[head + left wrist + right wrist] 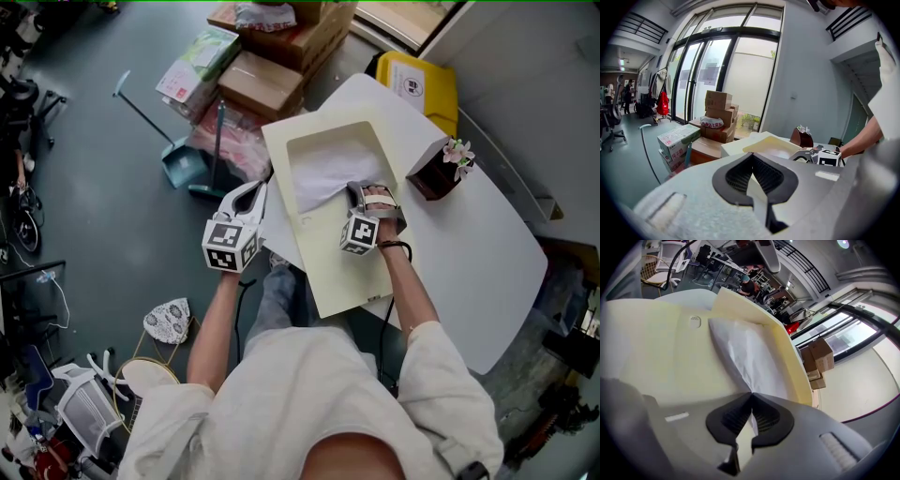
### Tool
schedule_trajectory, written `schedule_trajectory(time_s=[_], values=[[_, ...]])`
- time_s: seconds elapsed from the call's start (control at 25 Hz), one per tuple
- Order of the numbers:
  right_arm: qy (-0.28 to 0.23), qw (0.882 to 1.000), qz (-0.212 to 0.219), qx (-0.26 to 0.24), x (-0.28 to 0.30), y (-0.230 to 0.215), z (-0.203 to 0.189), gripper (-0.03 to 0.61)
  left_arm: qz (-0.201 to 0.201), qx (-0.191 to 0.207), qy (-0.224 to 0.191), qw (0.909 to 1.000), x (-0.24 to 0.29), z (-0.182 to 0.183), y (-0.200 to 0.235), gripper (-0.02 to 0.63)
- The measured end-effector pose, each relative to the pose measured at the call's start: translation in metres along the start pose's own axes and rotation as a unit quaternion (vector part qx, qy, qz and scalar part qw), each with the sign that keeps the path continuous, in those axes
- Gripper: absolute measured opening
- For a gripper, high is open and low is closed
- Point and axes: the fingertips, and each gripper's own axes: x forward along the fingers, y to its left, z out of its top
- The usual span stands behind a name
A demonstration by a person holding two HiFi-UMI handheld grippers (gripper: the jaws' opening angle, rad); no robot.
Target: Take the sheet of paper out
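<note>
Paper (328, 173) lies in open cream envelope (328, 272); brown flower holder (427, 180) nearby.

No print could be read

Lettering was present but too small or blurred: a round label on the yellow bin (419, 82), red print on the green-and-white carton (677, 139), and red characters on a bag (711, 122) atop the cardboard boxes (718, 101).

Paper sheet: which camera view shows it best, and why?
Right gripper view: the sheet is seen close up, its corner pinched in the right tool. Head view shows it small, lying in the cream tray. Left gripper view shows only the tray.
</note>
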Motion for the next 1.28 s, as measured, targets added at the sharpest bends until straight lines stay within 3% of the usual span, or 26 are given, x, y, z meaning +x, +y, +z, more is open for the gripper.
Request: schedule_trajectory(time_s=[0.6,1.28], values=[[0.006,0.999,-0.033,0.039,-0.053,0.012,-0.007,-0.002,-0.038,0.025,-0.003,0.9990,-0.001,0.007,-0.031,0.001],[0.028,0.991,-0.072,0.110,-0.125,0.043,-0.030,-0.002,-0.115,0.069,-0.007,0.9910,0.021,0.024,-0.100,0.000]])
